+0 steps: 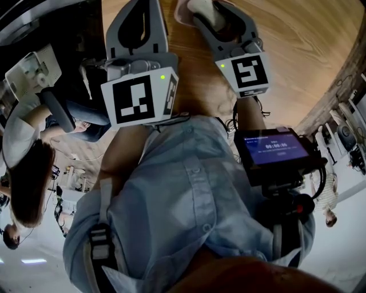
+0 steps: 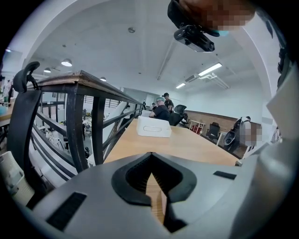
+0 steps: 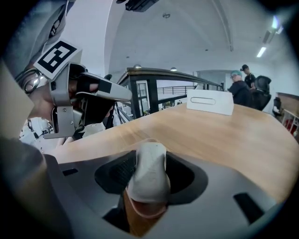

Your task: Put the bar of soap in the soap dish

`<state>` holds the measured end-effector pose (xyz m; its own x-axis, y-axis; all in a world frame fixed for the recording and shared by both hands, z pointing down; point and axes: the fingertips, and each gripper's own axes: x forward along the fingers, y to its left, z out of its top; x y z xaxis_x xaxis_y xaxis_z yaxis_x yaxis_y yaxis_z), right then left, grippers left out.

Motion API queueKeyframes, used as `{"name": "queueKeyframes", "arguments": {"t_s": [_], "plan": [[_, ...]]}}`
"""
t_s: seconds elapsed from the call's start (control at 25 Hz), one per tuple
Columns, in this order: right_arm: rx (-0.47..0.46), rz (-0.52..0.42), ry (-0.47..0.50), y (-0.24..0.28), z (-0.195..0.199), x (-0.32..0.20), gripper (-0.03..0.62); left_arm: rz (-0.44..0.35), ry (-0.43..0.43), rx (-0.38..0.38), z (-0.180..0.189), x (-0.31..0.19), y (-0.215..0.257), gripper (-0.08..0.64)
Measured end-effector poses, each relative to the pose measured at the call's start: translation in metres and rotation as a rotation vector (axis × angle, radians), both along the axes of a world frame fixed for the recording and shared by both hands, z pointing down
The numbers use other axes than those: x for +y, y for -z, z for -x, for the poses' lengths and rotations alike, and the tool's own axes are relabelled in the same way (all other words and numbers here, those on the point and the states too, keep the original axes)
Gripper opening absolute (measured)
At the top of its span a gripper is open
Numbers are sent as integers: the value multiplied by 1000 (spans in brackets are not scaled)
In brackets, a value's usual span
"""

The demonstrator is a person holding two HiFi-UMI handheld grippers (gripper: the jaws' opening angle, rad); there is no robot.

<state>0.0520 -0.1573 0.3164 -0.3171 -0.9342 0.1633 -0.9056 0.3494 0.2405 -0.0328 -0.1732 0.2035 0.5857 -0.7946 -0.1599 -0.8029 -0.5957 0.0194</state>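
A white bar of soap sits clamped between the jaws of my right gripper, held just above the wooden table. The head view shows the same soap at the top edge, in the right gripper. A white rectangular soap dish stands far down the table, well ahead of both grippers, and also shows as the soap dish in the left gripper view. My left gripper is shut with nothing in it. It hangs to the left of the right one as the left gripper.
A dark metal railing runs along the table's left edge. People sit and stand at the table's far end, with office chairs nearby. A small screen device hangs on the wearer's chest.
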Motion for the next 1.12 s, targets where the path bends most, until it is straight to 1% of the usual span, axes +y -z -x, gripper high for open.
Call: {"name": "queueKeyframes", "arguments": {"t_s": [0.2,0.32,0.48,0.6,0.72,0.84,0.92,1.0,1.12], "plan": [[-56,-3,11,1,1,-2,213,-5,-6,-7,-2,-2,3,6],[-97,15,23,0,-1,1,213,0,-7,-8,-3,-3,0,6],[-235,-16,46,12,-2,4,213,5,-16,-13,-6,-3,-4,6],[-301,-33,50,20,-3,8,204,17,-25,-17,-9,-1,-10,6],[-357,-42,59,26,0,12,161,31,-25,-22,-10,0,-17,6],[-380,-48,63,30,2,13,78,42,-21,-15,-10,0,-25,6],[-383,-27,57,26,2,15,32,53,-17,8,-11,4,-33,6],[-400,-1,48,21,1,17,8,76,-20,20,-13,8,-44,6],[-427,-8,35,24,-1,13,7,80,-28,11,-15,9,-49,6]]}}
